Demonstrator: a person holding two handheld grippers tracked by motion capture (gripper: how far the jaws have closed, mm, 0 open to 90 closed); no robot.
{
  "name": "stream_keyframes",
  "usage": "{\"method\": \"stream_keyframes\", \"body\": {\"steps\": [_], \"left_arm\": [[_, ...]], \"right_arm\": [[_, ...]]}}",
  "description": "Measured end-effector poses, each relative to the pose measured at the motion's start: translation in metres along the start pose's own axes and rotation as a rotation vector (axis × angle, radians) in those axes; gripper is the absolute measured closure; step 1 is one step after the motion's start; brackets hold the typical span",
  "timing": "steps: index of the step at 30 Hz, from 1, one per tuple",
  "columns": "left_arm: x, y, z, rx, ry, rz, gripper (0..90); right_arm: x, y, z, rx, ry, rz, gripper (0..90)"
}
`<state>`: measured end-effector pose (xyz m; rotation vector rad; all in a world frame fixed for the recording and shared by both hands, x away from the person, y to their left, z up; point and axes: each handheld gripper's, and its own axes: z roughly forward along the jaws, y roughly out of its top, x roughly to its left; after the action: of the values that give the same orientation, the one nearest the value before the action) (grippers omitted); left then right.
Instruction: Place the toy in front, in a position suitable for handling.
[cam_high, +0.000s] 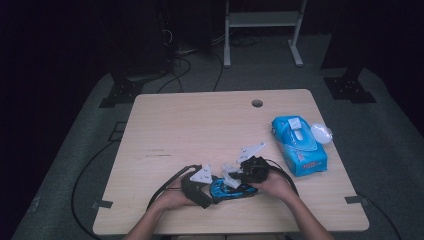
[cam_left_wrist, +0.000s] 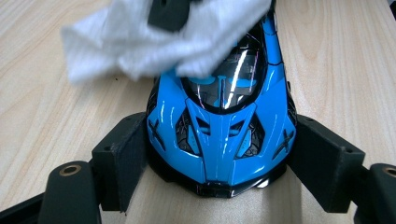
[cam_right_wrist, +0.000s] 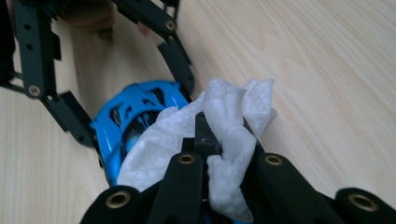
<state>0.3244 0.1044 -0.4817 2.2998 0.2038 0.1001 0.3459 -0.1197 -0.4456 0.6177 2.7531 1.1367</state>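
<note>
A glossy blue toy car (cam_high: 231, 190) rests on the wooden table (cam_high: 200, 125) near its front edge. My left gripper (cam_high: 215, 193) is shut on the car's nose. In the left gripper view its pads (cam_left_wrist: 128, 154) press both sides of the car (cam_left_wrist: 219, 135). My right gripper (cam_high: 232, 178) is shut on a crumpled white tissue (cam_high: 229, 172) and holds it on the car's roof. In the right gripper view the tissue (cam_right_wrist: 233, 121) is bunched around the right gripper (cam_right_wrist: 208, 135) and drapes over the car (cam_right_wrist: 135, 112). The left gripper (cam_right_wrist: 130, 93) straddles the car beyond it. The tissue (cam_left_wrist: 159, 42) hides the car's rear half.
A blue tissue pack (cam_high: 299, 145) lies at the table's right side with a white crumpled wad (cam_high: 321, 133) beside it. A round cable hole (cam_high: 257, 103) sits near the far edge. Cables trail off the table's front left. A metal stand (cam_high: 262, 30) is on the floor behind.
</note>
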Motion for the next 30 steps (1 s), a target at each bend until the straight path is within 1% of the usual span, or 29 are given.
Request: {"method": "stream_keyframes", "body": {"steps": [2,3,5,7,8,9,10,12,14,17,19,20,21,23,26,28,30], "left_arm": [[0.0,-0.001,0.0,-0.006,0.0,-0.002,23.6],[0.0,-0.001,0.0,-0.006,0.0,-0.002,23.6],[0.0,-0.001,0.0,-0.003,0.002,0.001,23.6],[0.001,-0.001,-0.001,0.005,0.0,0.008,23.6],[0.0,-0.001,-0.001,0.001,0.0,0.004,23.6],[0.0,-0.001,-0.001,0.0,0.001,0.0,23.6],[0.0,-0.001,-0.001,0.001,0.002,0.001,23.6],[0.0,0.0,0.0,0.003,0.002,0.002,23.6],[-0.001,0.001,0.001,0.004,0.005,0.001,23.6],[-0.001,0.001,0.001,0.0,0.004,-0.002,23.6],[0.0,0.0,0.001,0.001,0.002,0.001,23.6],[0.0,0.0,0.0,0.001,0.002,0.003,23.6],[0.0,0.0,0.0,0.0,0.003,0.002,23.6],[0.0,0.0,0.0,0.001,0.003,0.004,23.6],[0.0,-0.001,0.0,-0.001,0.001,-0.002,23.5],[0.0,-0.001,0.0,-0.002,0.001,0.002,23.6],[0.0,0.0,0.001,-0.005,0.001,-0.001,23.6]], "right_arm": [[0.002,0.002,0.002,-0.002,-0.002,-0.012,84.0],[0.002,0.001,0.001,-0.002,0.001,-0.008,84.0],[-0.001,-0.003,-0.004,-0.005,-0.003,0.001,84.0],[-0.005,-0.01,-0.012,0.002,-0.023,0.017,83.9],[-0.006,-0.014,-0.014,-0.002,-0.027,0.019,83.8],[-0.007,-0.02,-0.018,-0.023,-0.032,0.03,83.8],[-0.008,-0.022,-0.02,-0.03,-0.033,0.043,83.8],[-0.008,-0.024,-0.022,-0.038,-0.038,0.046,83.9],[-0.006,-0.022,-0.019,-0.039,-0.03,0.048,83.9],[0.001,-0.013,-0.007,-0.068,-0.009,0.03,83.9],[0.005,-0.009,-0.002,-0.07,-0.008,0.017,83.9],[0.005,-0.008,-0.001,-0.066,-0.008,0.011,83.9],[0.005,-0.008,-0.001,-0.064,-0.009,0.015,83.9],[0.003,-0.011,-0.006,-0.061,-0.021,0.018,83.9],[-0.001,-0.022,-0.018,-0.05,-0.058,0.015,83.8],[-0.005,-0.033,-0.028,-0.058,-0.071,0.039,83.8],[-0.007,-0.038,-0.033,-0.064,-0.077,0.06,83.8]]}}
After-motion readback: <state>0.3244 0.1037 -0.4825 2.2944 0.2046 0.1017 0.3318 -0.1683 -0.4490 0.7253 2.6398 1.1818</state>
